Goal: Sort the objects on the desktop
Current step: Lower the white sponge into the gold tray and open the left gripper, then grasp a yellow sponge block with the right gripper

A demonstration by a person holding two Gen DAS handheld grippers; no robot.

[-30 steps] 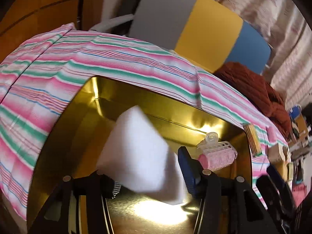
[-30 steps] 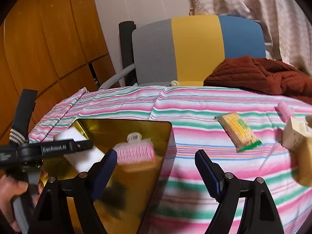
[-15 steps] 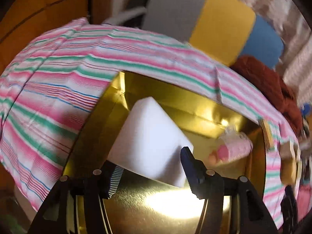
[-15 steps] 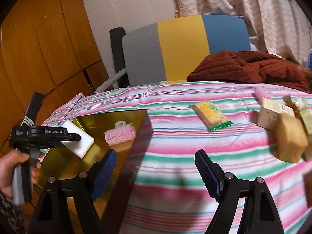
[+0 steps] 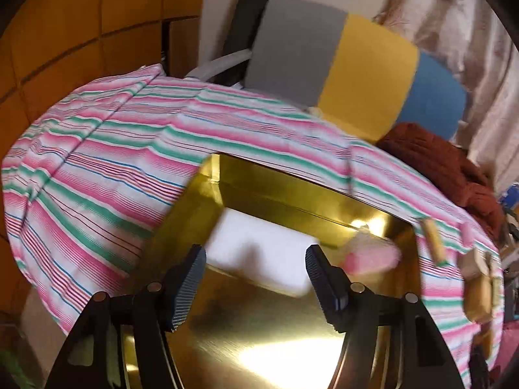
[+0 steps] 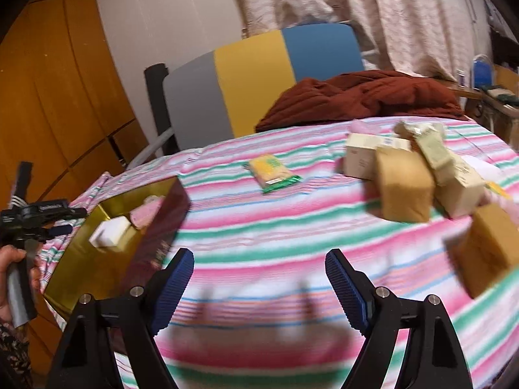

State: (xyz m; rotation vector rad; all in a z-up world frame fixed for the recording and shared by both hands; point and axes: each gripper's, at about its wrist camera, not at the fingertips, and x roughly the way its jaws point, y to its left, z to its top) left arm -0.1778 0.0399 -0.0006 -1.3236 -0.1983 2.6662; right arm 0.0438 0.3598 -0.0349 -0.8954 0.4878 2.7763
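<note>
Left gripper [image 5: 254,267]: jaws apart, empty, lower centre, above gold box [image 5: 292,201].
White block [image 5: 259,253]: inside box, beside pink roller [image 5: 369,257].
Right gripper [image 6: 259,278]: jaws apart, empty, over striped cloth [image 6: 259,227].

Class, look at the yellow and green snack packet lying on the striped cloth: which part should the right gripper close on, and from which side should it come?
The snack packet lies flat and alone on the striped cloth. I would bring the open right gripper down from above and close across its two long edges near the middle, since that span looks narrowest and nothing crowds it.
</note>
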